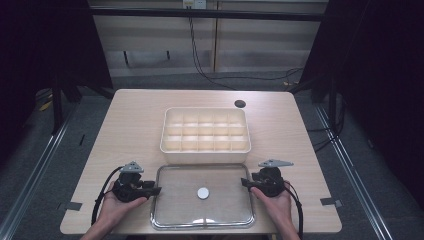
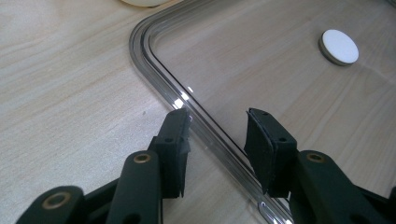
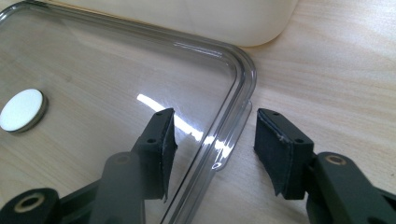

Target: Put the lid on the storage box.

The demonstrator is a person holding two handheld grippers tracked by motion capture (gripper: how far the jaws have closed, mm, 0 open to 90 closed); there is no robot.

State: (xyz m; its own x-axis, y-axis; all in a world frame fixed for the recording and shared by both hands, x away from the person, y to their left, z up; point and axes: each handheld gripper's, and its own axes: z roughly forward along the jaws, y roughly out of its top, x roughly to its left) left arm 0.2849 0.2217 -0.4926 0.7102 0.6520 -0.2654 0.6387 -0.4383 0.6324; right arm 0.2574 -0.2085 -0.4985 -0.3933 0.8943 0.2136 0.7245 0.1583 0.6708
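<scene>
clear lid (image 1: pixel 175 200) (white knob (image 1: pixel 203 193)), cream box (image 1: pixel 205 150)

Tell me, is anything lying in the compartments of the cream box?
No: in the high view every compartment of the box shows only its bare cream floor, and the clear lid lies on the table in front of it.

The table (image 1: pixel 135 125) looks like light wood, smooth and matt, with fine lines in it. The lid (image 1: pixel 175 210) is see-through plastic, shiny, with bright spots on its rim. Its little round knob (image 1: pixel 203 193) is white and dull. The box (image 1: pixel 205 150) is cream plastic, smooth and soft-looking. The gripper pads (image 2: pixel 264 144) are black, matt and a bit rough.
</scene>
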